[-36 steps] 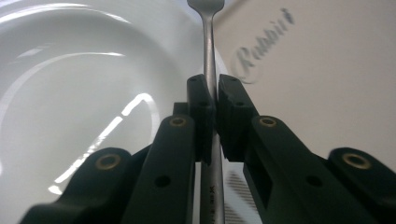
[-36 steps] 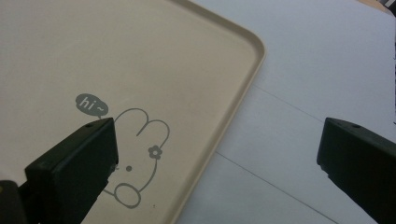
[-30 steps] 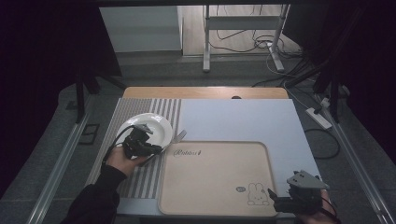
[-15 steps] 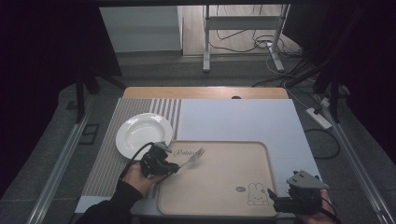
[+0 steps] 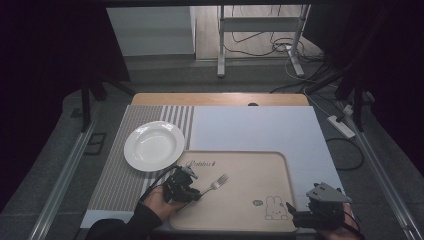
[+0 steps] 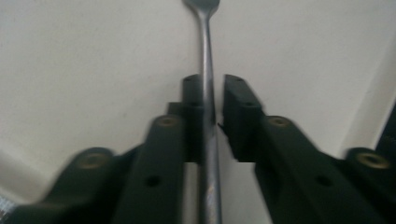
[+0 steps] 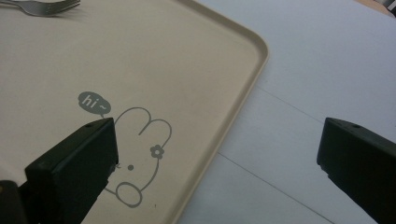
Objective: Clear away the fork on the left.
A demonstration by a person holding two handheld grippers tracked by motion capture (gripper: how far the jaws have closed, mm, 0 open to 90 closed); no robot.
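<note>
Beige tray (image 5: pixel 250 200) lies in front of you in the high view, with your left gripper (image 5: pixel 192 187) over its near left part and the fork (image 5: pixel 216 183) running out ahead of that gripper's jaws, tines pointing away from it. A white plate (image 5: pixel 154 145) sits beyond and to the left of that gripper, well off the tray. Your right gripper (image 5: pixel 312 212) hovers at the tray's near right corner, next to the printed rabbit (image 5: pixel 274 208).

Left gripper view: the fork handle (image 6: pixel 208 116) runs straight up between your two black jaws. It lies against the left pad, while a thin gap shows at the right pad. The jaws stand narrow and have just been opening, with the handle between them and no longer pinched. The fork rests on the tray surface (image 6: pixel 93 70).

Right gripper view: your jaws stand wide apart with nothing between them. The left jaw is over the rabbit print (image 7: pixel 140 154), the right jaw over the pale mat (image 7: pixel 303 93) beside the tray edge (image 7: pixel 243 93). The fork's tines (image 7: pixel 44 5) appear far ahead, at the upper left.
</note>
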